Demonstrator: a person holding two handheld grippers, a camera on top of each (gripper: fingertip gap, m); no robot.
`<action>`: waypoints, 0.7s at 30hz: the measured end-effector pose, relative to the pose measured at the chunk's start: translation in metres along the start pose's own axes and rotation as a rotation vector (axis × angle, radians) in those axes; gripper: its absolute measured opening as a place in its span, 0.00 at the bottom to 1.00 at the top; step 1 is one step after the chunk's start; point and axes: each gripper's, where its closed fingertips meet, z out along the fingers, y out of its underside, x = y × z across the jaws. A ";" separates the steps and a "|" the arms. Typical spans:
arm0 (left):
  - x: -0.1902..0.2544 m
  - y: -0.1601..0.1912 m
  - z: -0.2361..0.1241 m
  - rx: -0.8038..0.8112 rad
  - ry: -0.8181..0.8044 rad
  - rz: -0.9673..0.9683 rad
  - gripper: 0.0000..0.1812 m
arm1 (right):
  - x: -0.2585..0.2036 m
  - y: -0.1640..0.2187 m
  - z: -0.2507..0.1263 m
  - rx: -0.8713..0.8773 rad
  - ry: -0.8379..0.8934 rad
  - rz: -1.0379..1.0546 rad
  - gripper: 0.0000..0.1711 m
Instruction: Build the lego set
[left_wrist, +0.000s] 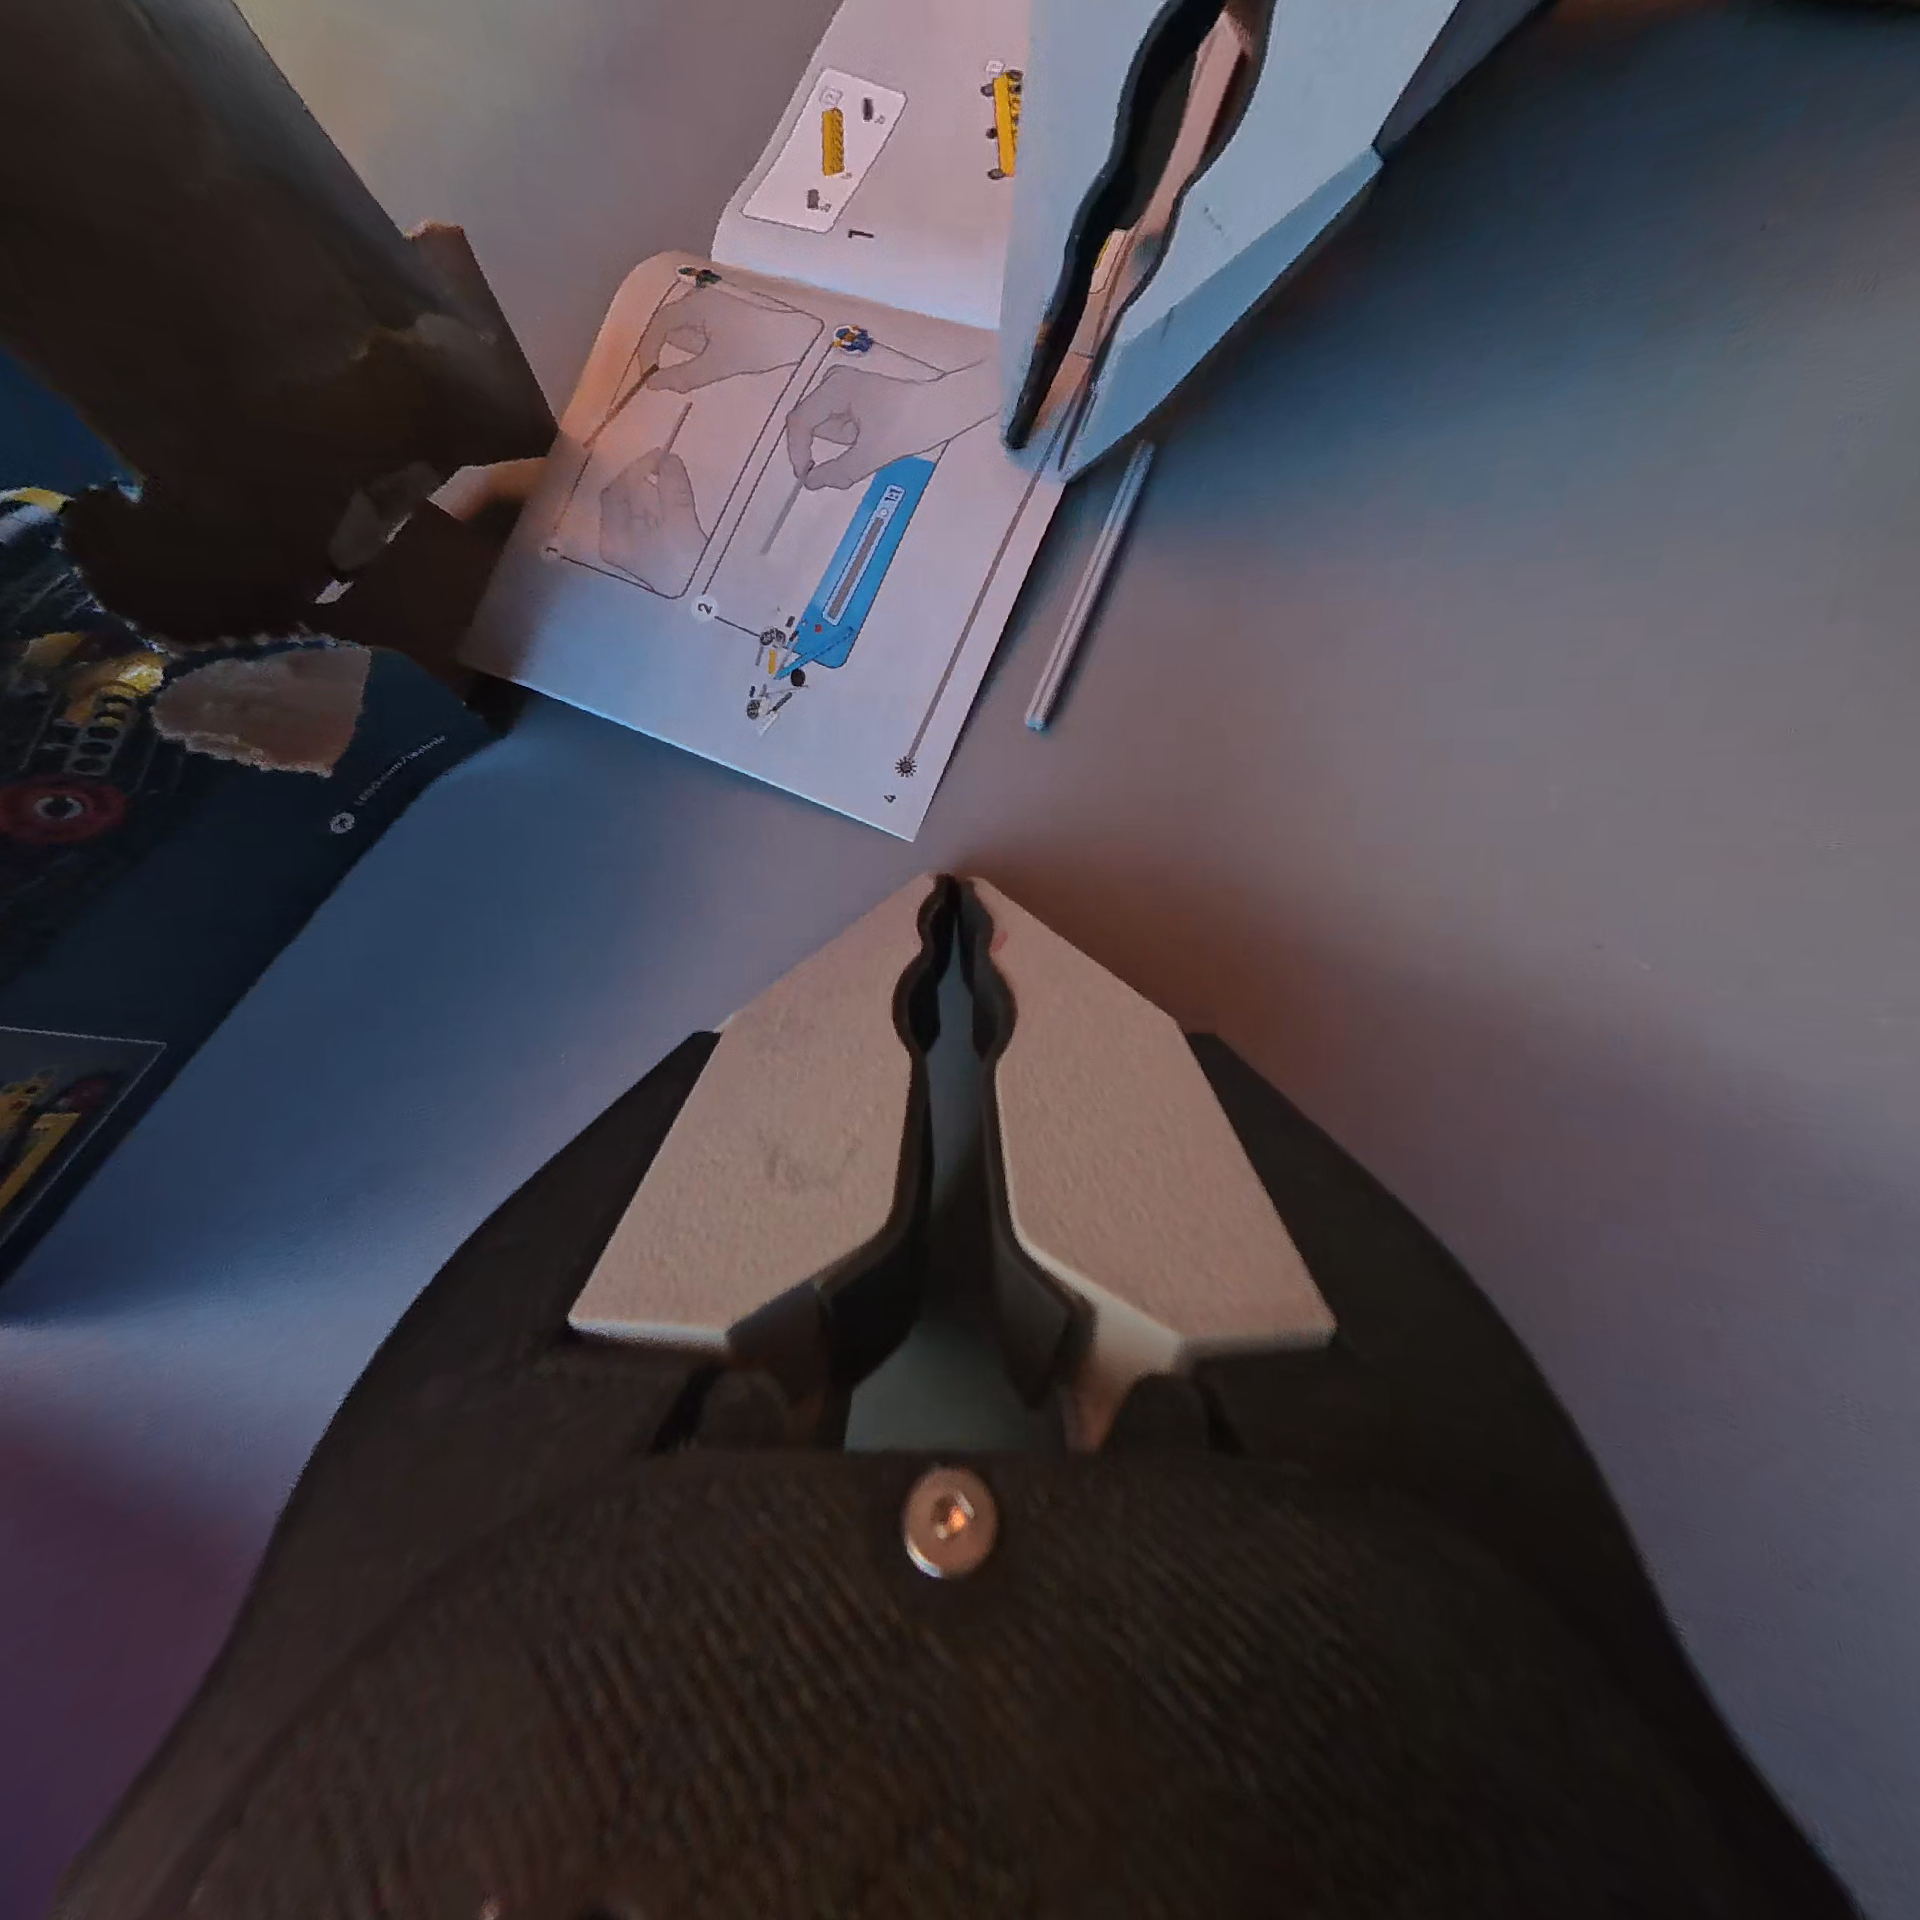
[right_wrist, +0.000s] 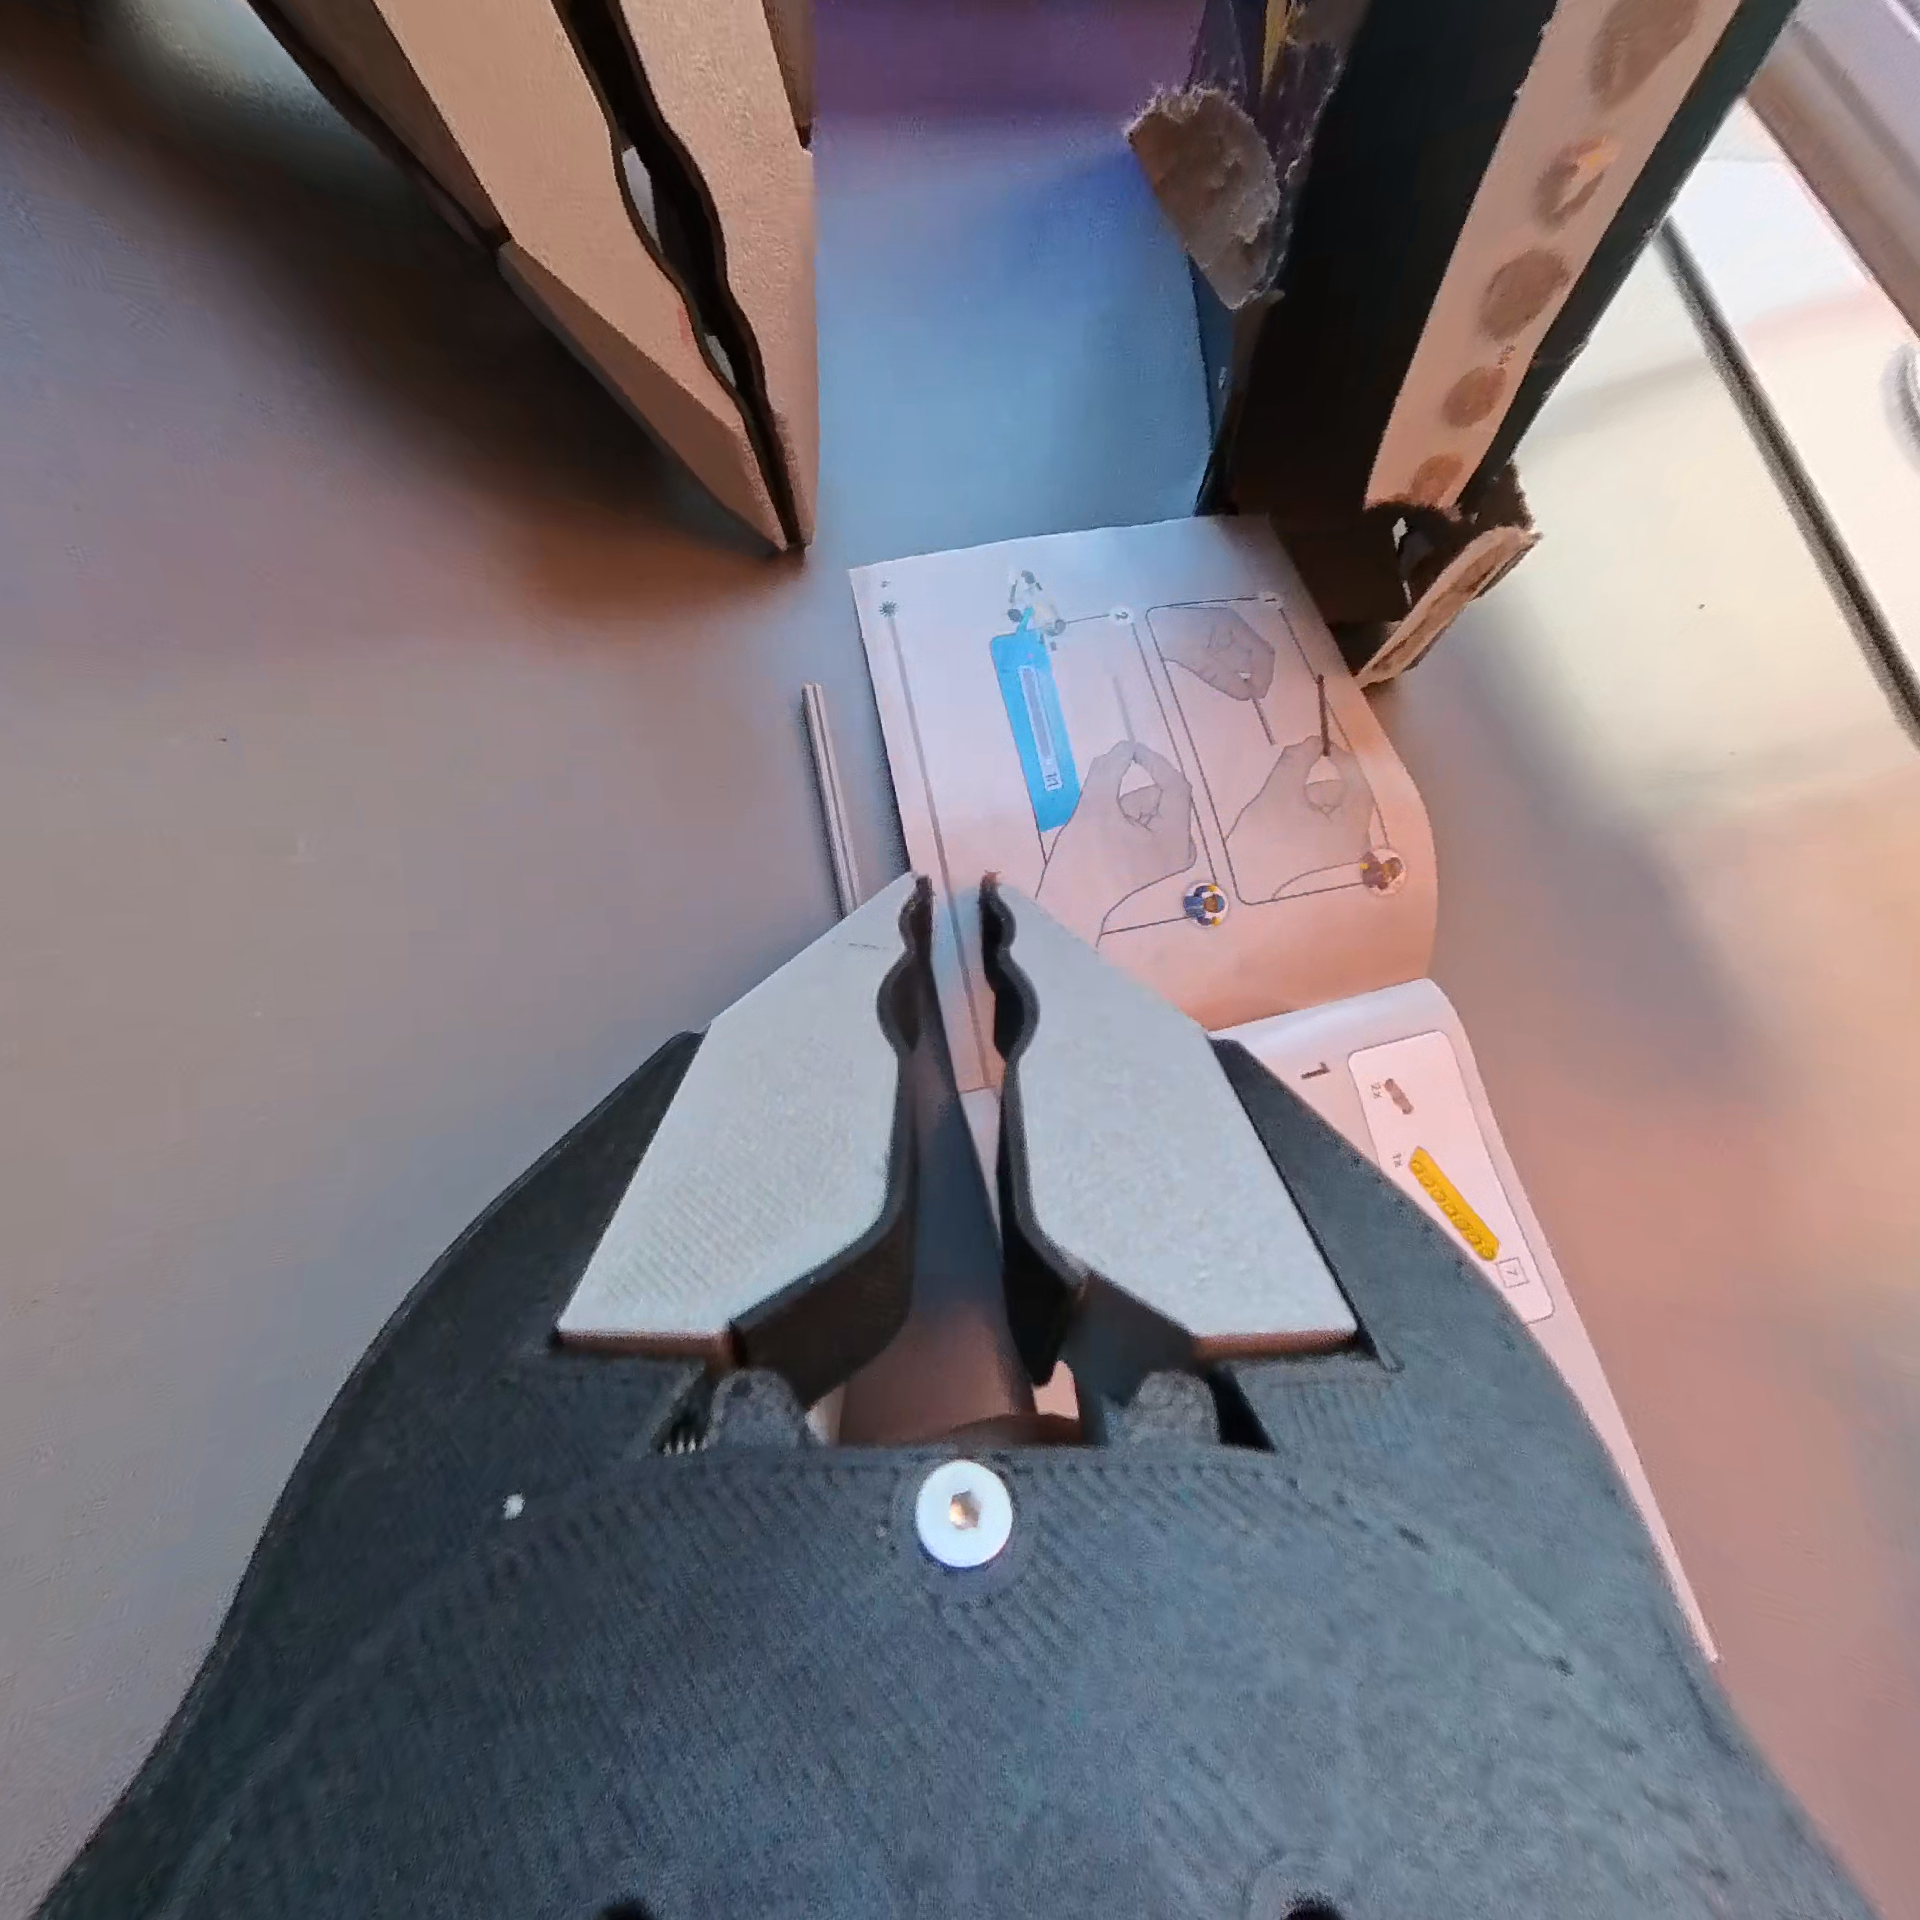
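Build barely starting: booklet lying open, one grey axle out on the table.

The instruction booklet (left_wrist: 769, 520) is lying open on the table (left_wrist: 1455, 831), one edge tucked against the torn-open set box (left_wrist: 239, 343), and a long grey axle (right_wrist: 828, 790) is resting on the table just beside the page edge. The left gripper (left_wrist: 948, 888) is hovering over bare table with its fingers pressed together on nothing. The right gripper (right_wrist: 951, 885) is pointing over the booklet's edge near the axle, its fingers narrowly parted and empty. No assembled pieces are showing, so nearly all the building appears to be remaining.
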 end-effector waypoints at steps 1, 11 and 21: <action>0.000 0.000 0.000 0.000 -0.005 0.006 0.00 | 0.000 0.000 0.000 0.005 -0.007 0.002 0.04; 0.000 0.000 0.000 -0.003 -0.024 0.027 0.00 | -0.002 -0.009 -0.007 0.076 -0.056 0.035 0.10; 0.000 0.000 0.000 -0.004 -0.053 0.059 0.00 | -0.003 -0.015 -0.013 0.134 -0.102 0.070 0.12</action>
